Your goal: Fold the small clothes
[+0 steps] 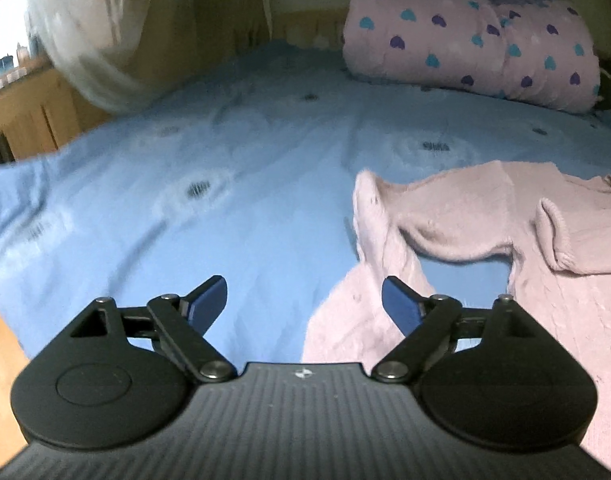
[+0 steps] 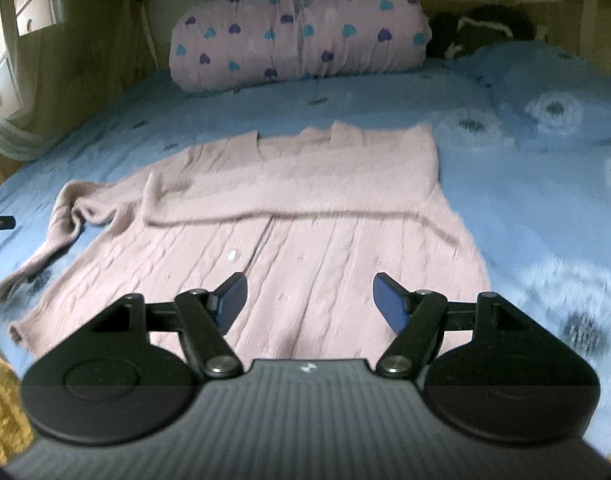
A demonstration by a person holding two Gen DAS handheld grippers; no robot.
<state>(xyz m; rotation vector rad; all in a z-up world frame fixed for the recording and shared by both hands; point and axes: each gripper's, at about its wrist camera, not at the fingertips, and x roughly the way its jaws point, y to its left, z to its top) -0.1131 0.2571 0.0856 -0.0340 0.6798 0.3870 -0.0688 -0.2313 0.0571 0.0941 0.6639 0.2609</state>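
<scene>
A small pink knitted cardigan lies flat on the blue bedsheet, buttons up. One sleeve lies folded across its chest; the other sleeve trails loose to the left. My right gripper is open and empty, above the cardigan's lower hem. In the left wrist view the cardigan lies at the right, its loose sleeve bent toward me. My left gripper is open and empty, over the bedsheet at the cardigan's left edge.
A rolled pink quilt with heart prints lies at the head of the bed, also in the left wrist view. A dark item sits beside it. A blue pillow is at right. Wooden furniture and a white curtain stand left.
</scene>
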